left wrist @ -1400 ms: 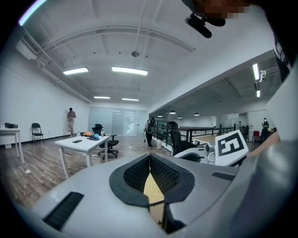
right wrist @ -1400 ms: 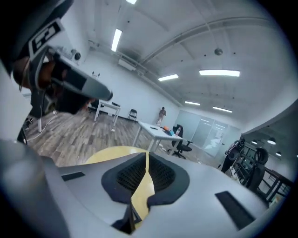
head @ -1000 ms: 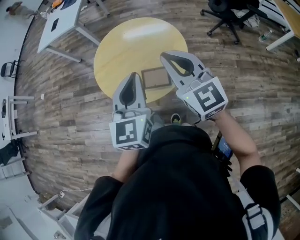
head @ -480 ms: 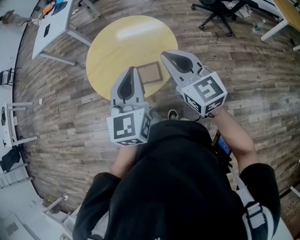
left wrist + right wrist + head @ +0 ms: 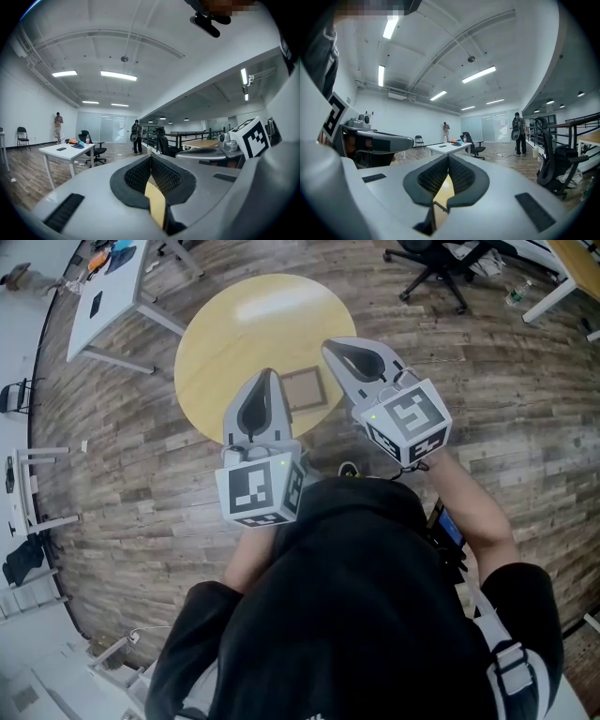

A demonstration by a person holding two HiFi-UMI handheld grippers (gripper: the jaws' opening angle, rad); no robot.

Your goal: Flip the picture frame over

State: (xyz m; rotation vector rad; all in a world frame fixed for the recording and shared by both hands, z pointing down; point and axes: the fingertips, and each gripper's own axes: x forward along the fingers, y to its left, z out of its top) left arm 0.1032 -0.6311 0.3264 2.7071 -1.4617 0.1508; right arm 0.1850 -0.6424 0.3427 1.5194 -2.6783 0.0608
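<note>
A brown picture frame (image 5: 302, 388) lies flat on the round yellow table (image 5: 253, 324), close to its near edge. Both grippers hang in the air above that edge, pointing roughly level across the room. In the head view the left gripper (image 5: 266, 374) is just left of the frame and the right gripper (image 5: 328, 348) just right of it. Neither touches it. The left gripper (image 5: 150, 157) has its jaws together with nothing in them. So does the right gripper (image 5: 448, 157). Only a strip of yellow table top shows through the gaps.
A white desk (image 5: 112, 287) stands beyond the table at the left, and a black office chair (image 5: 436, 263) at the far right. A folding chair (image 5: 14, 379) sits by the left wall. Wood floor surrounds the table. People stand far off in both gripper views.
Both grippers have drifted a little toward the table, the right one slightly lower. Their jaws stay shut. The frame lies where it was.
</note>
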